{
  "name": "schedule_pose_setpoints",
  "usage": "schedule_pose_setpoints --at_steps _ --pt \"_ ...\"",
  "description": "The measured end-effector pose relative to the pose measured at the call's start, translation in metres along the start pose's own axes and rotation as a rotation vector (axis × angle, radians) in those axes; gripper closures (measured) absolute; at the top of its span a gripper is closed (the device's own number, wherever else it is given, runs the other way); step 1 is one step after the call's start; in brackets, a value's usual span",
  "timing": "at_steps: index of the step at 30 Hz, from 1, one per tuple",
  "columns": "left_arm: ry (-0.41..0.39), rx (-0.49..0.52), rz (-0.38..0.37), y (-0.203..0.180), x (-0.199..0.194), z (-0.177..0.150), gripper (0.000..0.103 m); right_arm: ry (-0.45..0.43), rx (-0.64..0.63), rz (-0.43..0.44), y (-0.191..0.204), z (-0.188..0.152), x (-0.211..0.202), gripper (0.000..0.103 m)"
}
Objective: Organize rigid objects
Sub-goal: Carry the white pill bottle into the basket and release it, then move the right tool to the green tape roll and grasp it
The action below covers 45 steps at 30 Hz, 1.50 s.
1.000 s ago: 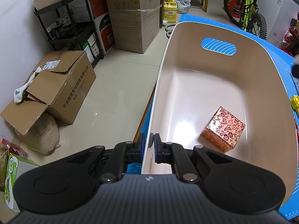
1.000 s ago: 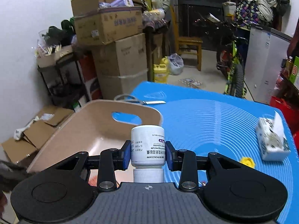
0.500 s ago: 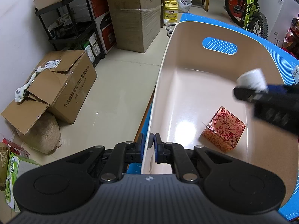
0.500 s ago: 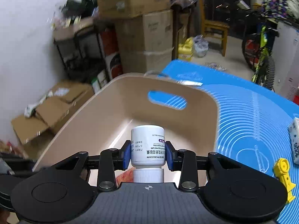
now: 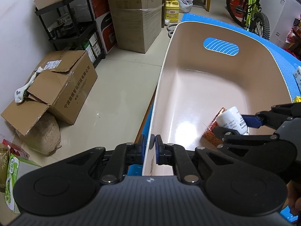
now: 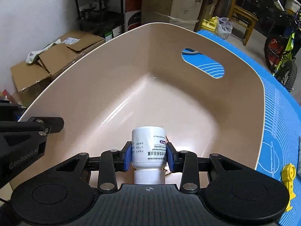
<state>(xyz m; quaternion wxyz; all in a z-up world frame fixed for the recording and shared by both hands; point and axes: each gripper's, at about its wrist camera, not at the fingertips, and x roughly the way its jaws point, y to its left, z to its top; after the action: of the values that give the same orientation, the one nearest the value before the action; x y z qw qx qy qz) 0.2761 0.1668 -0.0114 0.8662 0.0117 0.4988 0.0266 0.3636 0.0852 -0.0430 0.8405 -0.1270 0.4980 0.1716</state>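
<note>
A beige plastic bin [image 5: 216, 86] with a handle slot stands on a blue mat [image 6: 278, 113]. My left gripper [image 5: 150, 146] is shut on the bin's near rim. My right gripper [image 6: 148, 156] is shut on a white pill bottle [image 6: 148, 146], cap toward the camera, and holds it low inside the bin [image 6: 131, 79]. In the left wrist view the bottle [image 5: 232, 119] hangs right over a red patterned gift box [image 5: 211, 131] on the bin floor. The box is mostly hidden behind the bottle in the right wrist view.
A yellow plastic piece [image 6: 288, 177] lies on the mat right of the bin. A white packet [image 5: 297, 77] lies further right. Cardboard boxes [image 5: 62, 88], a black shelf [image 5: 75, 24] and a bicycle [image 5: 250, 7] stand on the floor beyond the table.
My right gripper has carried the pill bottle leftward from above the mat, over the bin's rim and down into the bin, close above the gift box. The left gripper has stayed on the rim.
</note>
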Motion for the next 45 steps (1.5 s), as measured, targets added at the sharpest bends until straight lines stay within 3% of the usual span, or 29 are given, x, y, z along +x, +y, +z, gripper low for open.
schedule_pose_setpoints --at_steps 8,10,12,29,37,45 --pt "-0.001 0.004 0.012 -0.003 0.0 -0.001 0.09 -0.025 0.007 0.016 -0.003 -0.001 -0.006 0.051" --pt "0.0 0.002 0.012 -0.003 0.001 -0.001 0.09 -0.043 0.02 0.027 -0.008 -0.003 -0.011 0.037" --pt "0.0 0.004 0.013 -0.004 0.0 -0.001 0.09 -0.066 0.026 0.021 -0.011 -0.005 -0.018 0.032" --pt "0.0 0.006 0.026 -0.009 0.0 0.0 0.089 -0.271 0.131 0.018 -0.067 -0.024 -0.096 0.027" --pt "0.0 0.0 0.024 -0.008 0.0 0.0 0.089 -0.302 0.214 -0.037 -0.118 -0.038 -0.111 0.026" --pt "0.001 -0.001 0.026 -0.007 -0.001 0.001 0.089 -0.246 0.304 -0.093 -0.166 -0.062 -0.091 0.026"
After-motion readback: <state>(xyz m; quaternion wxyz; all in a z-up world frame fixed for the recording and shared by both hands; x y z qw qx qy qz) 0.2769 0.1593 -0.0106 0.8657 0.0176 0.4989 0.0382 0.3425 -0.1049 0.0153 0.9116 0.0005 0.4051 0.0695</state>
